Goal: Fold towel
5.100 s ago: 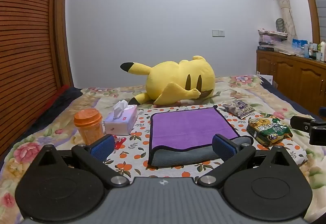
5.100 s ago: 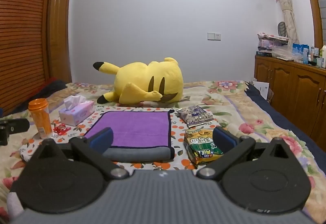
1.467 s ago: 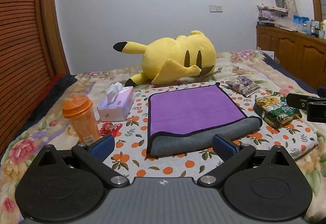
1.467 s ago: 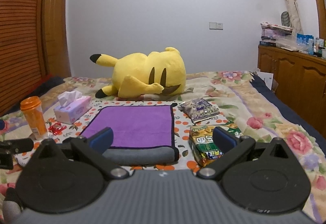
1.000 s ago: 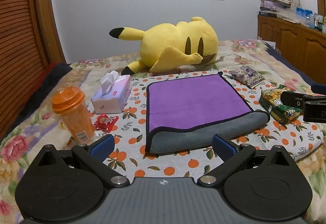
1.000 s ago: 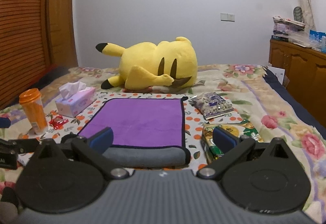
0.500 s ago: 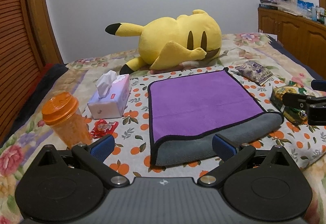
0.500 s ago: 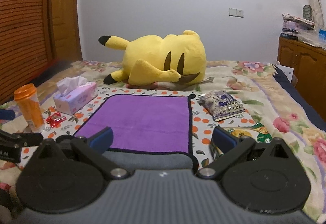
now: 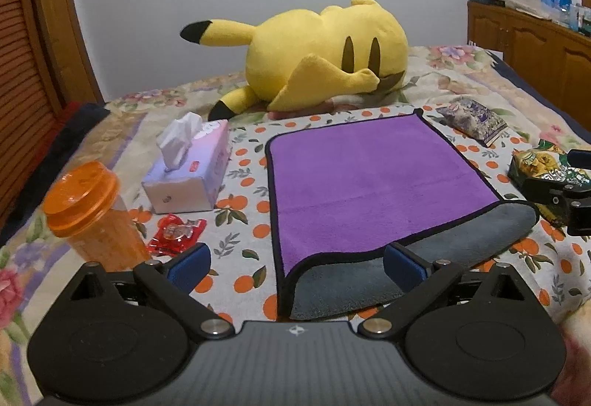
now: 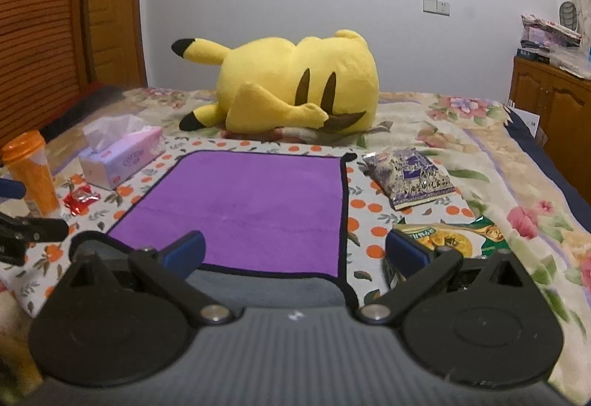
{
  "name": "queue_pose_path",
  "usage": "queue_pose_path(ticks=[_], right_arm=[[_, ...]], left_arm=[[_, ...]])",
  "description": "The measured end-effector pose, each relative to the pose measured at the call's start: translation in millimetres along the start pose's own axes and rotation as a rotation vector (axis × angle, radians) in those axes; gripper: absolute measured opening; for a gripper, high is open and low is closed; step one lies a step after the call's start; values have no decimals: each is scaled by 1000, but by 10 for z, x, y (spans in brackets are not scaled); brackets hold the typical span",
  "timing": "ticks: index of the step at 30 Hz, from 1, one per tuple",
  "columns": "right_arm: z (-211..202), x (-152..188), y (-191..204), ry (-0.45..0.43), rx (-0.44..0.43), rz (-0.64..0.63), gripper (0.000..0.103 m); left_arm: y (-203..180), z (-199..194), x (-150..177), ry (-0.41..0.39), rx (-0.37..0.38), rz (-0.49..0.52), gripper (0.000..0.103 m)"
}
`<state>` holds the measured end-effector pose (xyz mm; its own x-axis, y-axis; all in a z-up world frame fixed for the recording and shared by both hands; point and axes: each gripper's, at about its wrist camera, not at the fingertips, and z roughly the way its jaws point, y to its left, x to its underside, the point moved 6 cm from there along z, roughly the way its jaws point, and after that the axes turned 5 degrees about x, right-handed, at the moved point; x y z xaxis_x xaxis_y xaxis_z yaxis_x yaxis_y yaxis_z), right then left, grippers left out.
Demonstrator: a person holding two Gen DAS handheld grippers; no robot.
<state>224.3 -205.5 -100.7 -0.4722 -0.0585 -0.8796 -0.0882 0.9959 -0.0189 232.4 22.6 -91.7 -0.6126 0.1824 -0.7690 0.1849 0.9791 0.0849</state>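
Observation:
A purple towel (image 9: 369, 181) with a grey underside and black trim lies folded once on the orange-dotted cloth. Its grey fold edge (image 9: 406, 273) faces me. My left gripper (image 9: 295, 265) is open and empty, just before the towel's near left corner. My right gripper (image 10: 293, 253) is open and empty over the towel's (image 10: 251, 206) near right corner. The right gripper's tip also shows at the right edge of the left wrist view (image 9: 561, 195). The left gripper's tip shows at the left edge of the right wrist view (image 10: 26, 229).
A yellow plush toy (image 9: 325, 55) lies behind the towel. A tissue box (image 9: 188, 166), an orange cup (image 9: 92, 214) and a red wrapper (image 9: 173, 232) are to the left. Snack bags (image 10: 410, 177) (image 10: 447, 240) lie to the right. A wooden cabinet (image 9: 535, 37) stands far right.
Both grippers have moved forward and lower toward the towel's near edge. The towel now looks larger in both views. The jaws have stayed open.

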Motion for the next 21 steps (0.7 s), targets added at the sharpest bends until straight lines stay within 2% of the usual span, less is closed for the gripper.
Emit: queue_pose_path(ticks=[5,16,21], right_arm=[[122,20,-21,22,3,-10,103],[371,161,-82,96,-2,-14,103],[447,212,-97,126,-16,-12,103]], left_arm=[[47,152,-5,30,27,-6,94],[73,491,66,89,83,19,64],[76,620,130,124,107,28,62]])
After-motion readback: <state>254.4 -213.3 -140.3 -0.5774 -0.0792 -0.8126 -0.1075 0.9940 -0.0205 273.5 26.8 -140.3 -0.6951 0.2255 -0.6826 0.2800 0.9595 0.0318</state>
